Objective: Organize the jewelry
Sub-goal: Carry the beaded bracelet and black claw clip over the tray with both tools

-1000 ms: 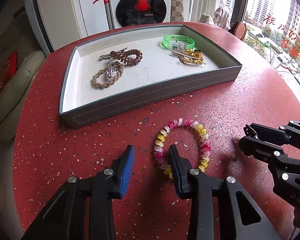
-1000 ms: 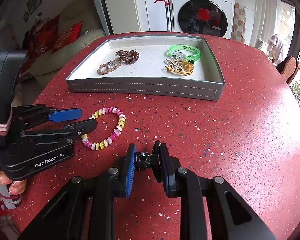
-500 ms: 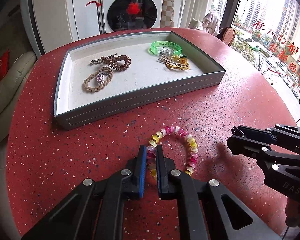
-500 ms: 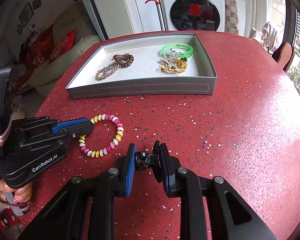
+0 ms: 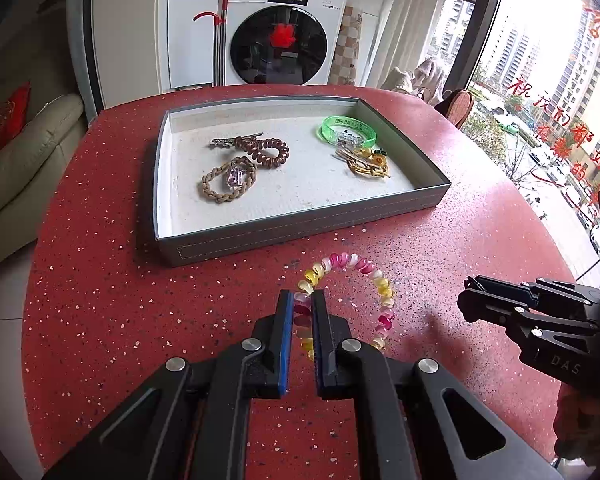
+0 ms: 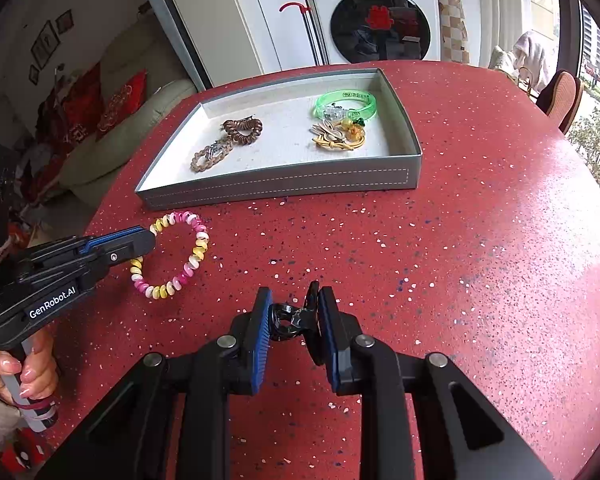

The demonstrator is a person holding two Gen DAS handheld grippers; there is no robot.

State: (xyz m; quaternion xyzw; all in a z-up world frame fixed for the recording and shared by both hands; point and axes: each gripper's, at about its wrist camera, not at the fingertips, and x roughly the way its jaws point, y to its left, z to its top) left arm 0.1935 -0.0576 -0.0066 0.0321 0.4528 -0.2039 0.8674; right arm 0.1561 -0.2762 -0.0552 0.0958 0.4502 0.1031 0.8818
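Between my left tongs (image 5: 302, 312) I am pinching the near side of the bead bracelet (image 5: 364, 276); its far loop is drooping, so I should be lifting high enough to clear the tray (image 5: 300, 236) wall before easing it onto bare lining. My right tongs (image 6: 292, 312) are clamping a black clip (image 6: 286, 320), whose shape only the right view is showing. Farther off, the tray is already holding four pieces.

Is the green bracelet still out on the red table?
No, the green bracelet lies inside the grey tray, near its far right corner, beside a yellow hair tie.
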